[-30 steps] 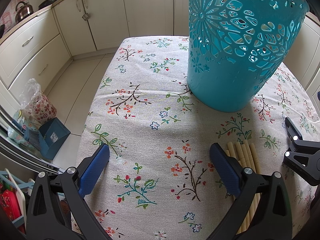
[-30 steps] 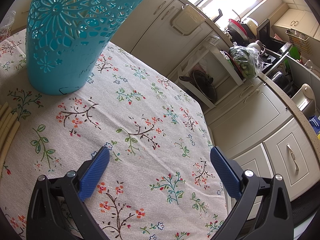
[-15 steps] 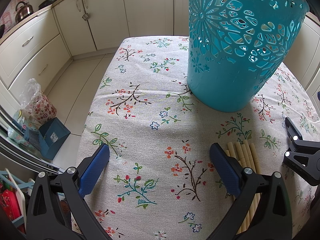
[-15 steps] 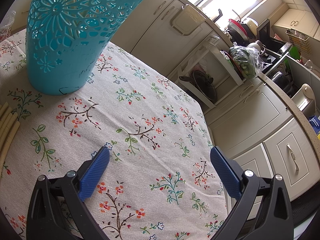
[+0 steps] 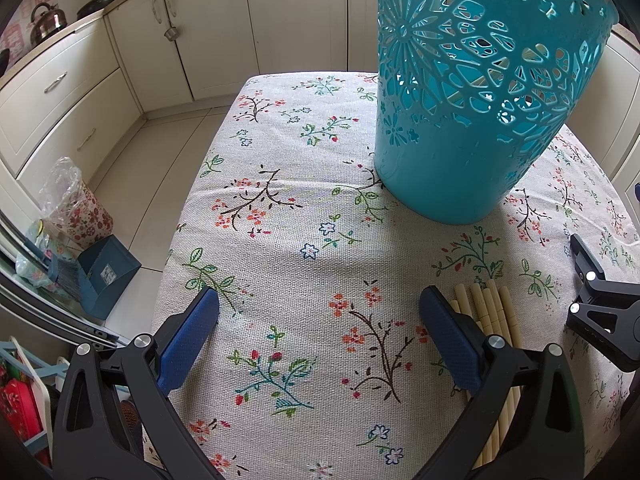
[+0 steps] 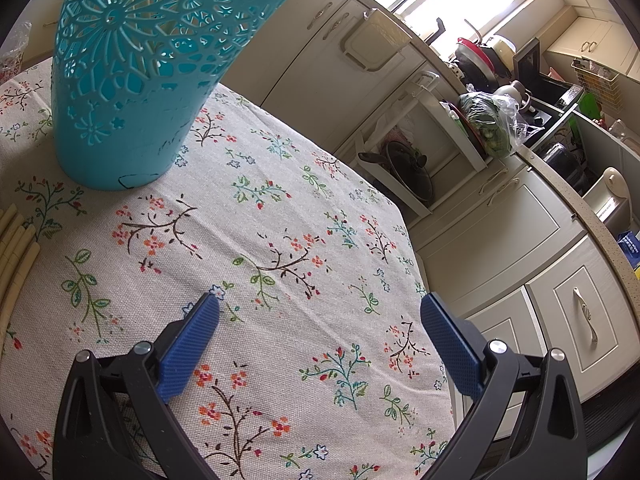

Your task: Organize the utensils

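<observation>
Several bamboo chopsticks (image 5: pixel 493 312) lie lengthwise just right of the left gripper (image 5: pixel 318 334), nearer it than the right gripper (image 6: pixel 319 336), both with jaws spread.

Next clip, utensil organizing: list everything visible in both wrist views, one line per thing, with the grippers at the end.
holder: one, teal openwork plastic, upright at the far middle of the table.
chopsticks: a bundle, count unclear, pale wood, flat on the cloth in front of the holder, partly behind the left gripper's right finger.
tablecloth: one, beige floral, covering the table.
kettle: one, metallic, on the counter far left.
dustpan: one, blue, on the floor left of the table.
pan: one, dark, on a white rack right of the table.
bagged greens: one clear bag, on the counter at right.
left gripper: black with blue pads, open, empty, above the cloth.
right gripper: same build, open, empty.
</observation>
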